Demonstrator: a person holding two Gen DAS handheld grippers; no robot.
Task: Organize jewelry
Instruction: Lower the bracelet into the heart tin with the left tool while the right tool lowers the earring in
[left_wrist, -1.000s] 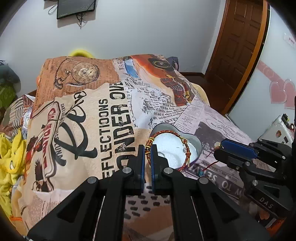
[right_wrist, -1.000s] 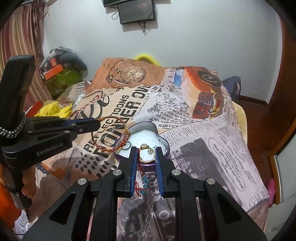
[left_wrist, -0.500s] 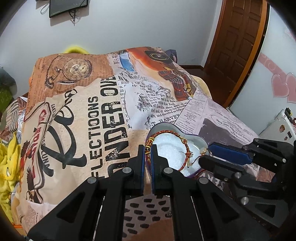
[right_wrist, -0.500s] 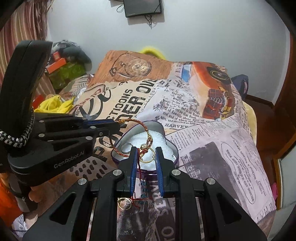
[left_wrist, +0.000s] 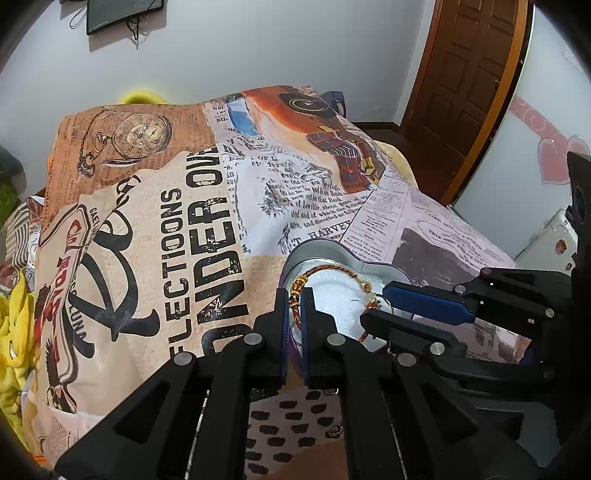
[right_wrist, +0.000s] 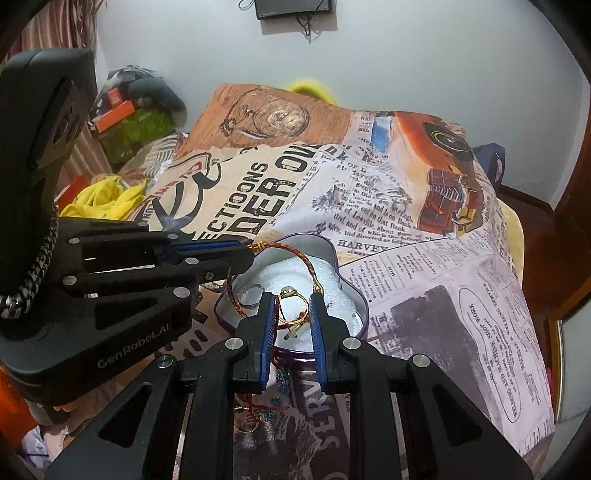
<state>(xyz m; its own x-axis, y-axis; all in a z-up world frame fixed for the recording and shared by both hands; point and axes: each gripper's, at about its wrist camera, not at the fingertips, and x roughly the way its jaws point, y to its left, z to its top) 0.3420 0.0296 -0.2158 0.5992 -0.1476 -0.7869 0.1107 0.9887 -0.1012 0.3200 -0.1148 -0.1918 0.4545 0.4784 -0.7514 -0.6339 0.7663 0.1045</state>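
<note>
Over the heart-shaped metal tin (right_wrist: 347, 291) lined with white foam, the left gripper (left_wrist: 293, 295) pinched a braided red-and-gold thread bracelet (left_wrist: 332, 271) while the right gripper (right_wrist: 293, 301) clasped a gold ring (right_wrist: 291, 308), both apparently awaiting release into the tin

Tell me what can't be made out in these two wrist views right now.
- Left wrist view: near half of the woven bracelet and the heart-shaped tin, behind both hand-held grippers' fingers.
- Right wrist view: the gold ring's contact with the right hand-held gripper; the pads hide it.
- Right wrist view: loose jewelry on the bedspread, under the gripper frame; pieces too small to identify.
</note>
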